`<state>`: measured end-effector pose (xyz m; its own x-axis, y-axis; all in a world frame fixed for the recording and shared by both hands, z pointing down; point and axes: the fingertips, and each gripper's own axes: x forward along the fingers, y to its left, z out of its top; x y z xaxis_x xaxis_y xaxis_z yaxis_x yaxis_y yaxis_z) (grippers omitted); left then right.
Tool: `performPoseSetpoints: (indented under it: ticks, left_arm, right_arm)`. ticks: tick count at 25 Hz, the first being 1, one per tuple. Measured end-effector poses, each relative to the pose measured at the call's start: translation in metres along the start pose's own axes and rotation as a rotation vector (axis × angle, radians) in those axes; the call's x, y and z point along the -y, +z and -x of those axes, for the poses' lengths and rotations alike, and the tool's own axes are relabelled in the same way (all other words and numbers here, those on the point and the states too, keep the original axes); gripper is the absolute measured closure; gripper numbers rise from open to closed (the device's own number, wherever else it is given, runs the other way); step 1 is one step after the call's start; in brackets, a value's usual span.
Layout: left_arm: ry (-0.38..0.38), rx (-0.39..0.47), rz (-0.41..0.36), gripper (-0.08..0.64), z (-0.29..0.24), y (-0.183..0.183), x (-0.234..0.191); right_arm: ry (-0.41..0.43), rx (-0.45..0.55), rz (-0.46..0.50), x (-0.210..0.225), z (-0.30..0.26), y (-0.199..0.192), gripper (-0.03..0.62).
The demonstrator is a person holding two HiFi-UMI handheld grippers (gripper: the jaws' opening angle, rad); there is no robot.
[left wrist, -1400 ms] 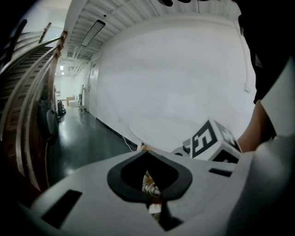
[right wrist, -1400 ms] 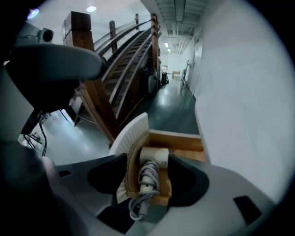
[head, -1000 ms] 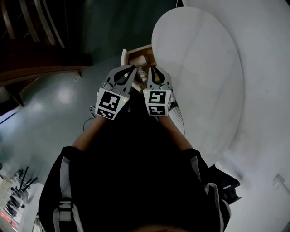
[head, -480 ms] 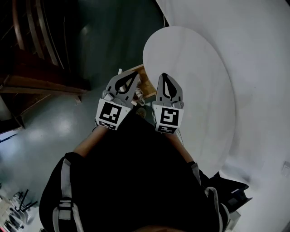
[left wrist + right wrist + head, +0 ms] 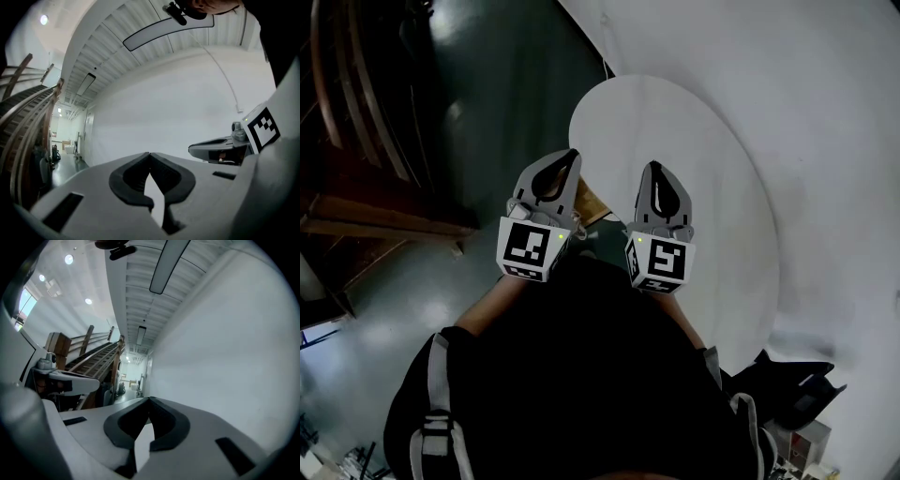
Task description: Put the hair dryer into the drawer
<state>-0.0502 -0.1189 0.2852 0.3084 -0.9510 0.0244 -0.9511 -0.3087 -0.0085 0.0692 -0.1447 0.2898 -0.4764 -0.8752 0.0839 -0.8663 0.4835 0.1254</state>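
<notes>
Both grippers are held up level side by side in front of the person's dark torso. My left gripper (image 5: 566, 156) is shut with nothing between its pads, and its tips meet in the left gripper view (image 5: 149, 154). My right gripper (image 5: 654, 167) is also shut and empty, with its tips together in the right gripper view (image 5: 150, 399). Between and below them only a sliver of the wooden drawer (image 5: 592, 201) shows. The hair dryer is not visible in any view.
A round white table top (image 5: 703, 178) lies right of and beyond the grippers, against a white wall (image 5: 787, 84). Wooden stair rails (image 5: 356, 112) stand at the left over a dark glossy floor (image 5: 497, 84). Each gripper view shows the other gripper beside it.
Both grippers have risen and spread slightly apart. The open drawer and its contents, visible a second ago between them, are now almost fully hidden beneath them.
</notes>
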Motion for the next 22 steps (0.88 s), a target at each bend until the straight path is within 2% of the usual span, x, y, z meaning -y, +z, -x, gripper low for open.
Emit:
performPoseSetpoints:
  ticks: [5,10,13,17,22]
  left_arm:
    - [-0.029,-0.008,0.001,0.552,-0.008,-0.006,0.012]
    - [-0.024,-0.048,0.043,0.552,-0.009,-0.015,0.016]
    - [-0.029,-0.044,0.036,0.552,-0.009,-0.016,0.015]
    - [-0.044,0.006,-0.012,0.552,-0.012,-0.011,0.012]
    - [-0.04,-0.04,0.016,0.552,-0.01,-0.015,0.008]
  right_arm:
    - [-0.02,-0.003,-0.047,0.013,0.006,-0.005,0.571]
    - [-0.018,-0.006,-0.064,0.013,0.007,-0.01,0.571]
    - [-0.017,-0.004,-0.066,0.011,0.004,-0.012,0.571]
    - [-0.011,-0.001,-0.07,0.006,0.0,-0.014,0.571]
    - [0.006,-0.005,-0.073,-0.003,-0.007,-0.012,0.571]
